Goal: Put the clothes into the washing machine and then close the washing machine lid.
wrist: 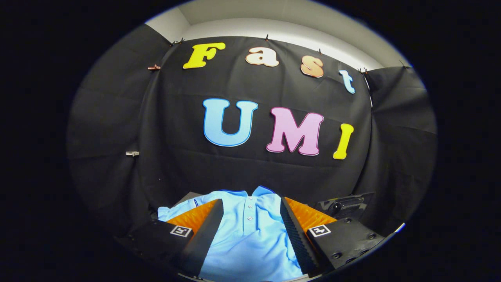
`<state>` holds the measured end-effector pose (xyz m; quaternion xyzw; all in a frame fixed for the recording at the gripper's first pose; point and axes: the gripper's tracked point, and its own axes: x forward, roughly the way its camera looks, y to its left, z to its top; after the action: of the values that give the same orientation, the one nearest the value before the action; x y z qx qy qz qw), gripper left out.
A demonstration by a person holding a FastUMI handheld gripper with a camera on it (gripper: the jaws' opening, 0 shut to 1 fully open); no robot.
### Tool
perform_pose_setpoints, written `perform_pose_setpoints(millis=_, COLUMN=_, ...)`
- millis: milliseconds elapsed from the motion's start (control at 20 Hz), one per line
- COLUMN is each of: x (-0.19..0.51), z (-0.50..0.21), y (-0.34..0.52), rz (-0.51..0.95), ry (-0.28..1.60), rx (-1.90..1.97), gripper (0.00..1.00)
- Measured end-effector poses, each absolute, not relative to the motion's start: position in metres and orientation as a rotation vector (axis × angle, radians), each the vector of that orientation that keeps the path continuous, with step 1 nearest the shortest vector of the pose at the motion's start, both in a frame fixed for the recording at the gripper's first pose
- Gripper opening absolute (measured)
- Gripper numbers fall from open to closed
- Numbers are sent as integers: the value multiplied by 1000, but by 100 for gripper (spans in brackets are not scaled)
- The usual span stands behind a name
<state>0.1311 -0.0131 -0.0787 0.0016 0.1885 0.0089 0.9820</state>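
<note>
So the gripper (250, 231) is spread wide, fingers well apart and clamped on nothing. One finger (203, 235) sits at about 7 o'clock in the view, the other at about 5 o'clock, and both angle inward toward the far end.

Between them lies the shirt (250, 239), a light blue polo with darker blue trim on the collar. It's spread out fairly flat, collar pointing away toward 12 o'clock from the fingers, with a short row of little buttons running down the middle of the gap. One sleeve pokes out past the 7 o'clock finger, out toward 9 o'clock. Neither finger looks like it's pressing on the fabric, though the bottom of the view is cramped, so I can't tell for sure whether the tips touch it.

At roughly 3 o'clock from the shirt, just beyond the 5 o'clock finger, there's a dark boxy thing (344, 203). It could be part of the washer, but it's too dim and cut off to say, and I can't make out a lid.

Behind everything hangs the wall (117, 117) of black cloth, pinned up along its top with small clips.
</note>
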Motion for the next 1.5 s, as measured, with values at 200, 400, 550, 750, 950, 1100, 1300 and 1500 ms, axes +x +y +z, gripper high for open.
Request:
perform_pose_setpoints(millis=200, x=139, z=-108, y=-11, rz=51, ry=522, rx=7, gripper=92)
perform_pose_setpoints(millis=400, x=152, z=-132, y=-16, rz=26, ry=618, rx=7, gripper=92)
perform_pose_setpoints(millis=550, x=146, z=-174, y=-12, rz=43, ry=788, rx=38, gripper=93)
perform_pose_setpoints(millis=750, x=148, z=-203, y=-16, rz=31, ry=926, rx=90, gripper=93)
perform_pose_setpoints(millis=950, x=150, z=-213, y=-13, rz=40, ry=988, rx=98, gripper=93)
perform_pose_setpoints(millis=1100, x=151, z=-217, y=-9, rz=67, ry=1022, rx=100, gripper=92)
perform_pose_setpoints(millis=1300, x=156, z=-219, y=-13, rz=63, ry=1013, rx=113, gripper=93)
perform_pose_setpoints(millis=1500, x=158, z=-217, y=-18, rz=81, ry=959, rx=103, gripper=39)
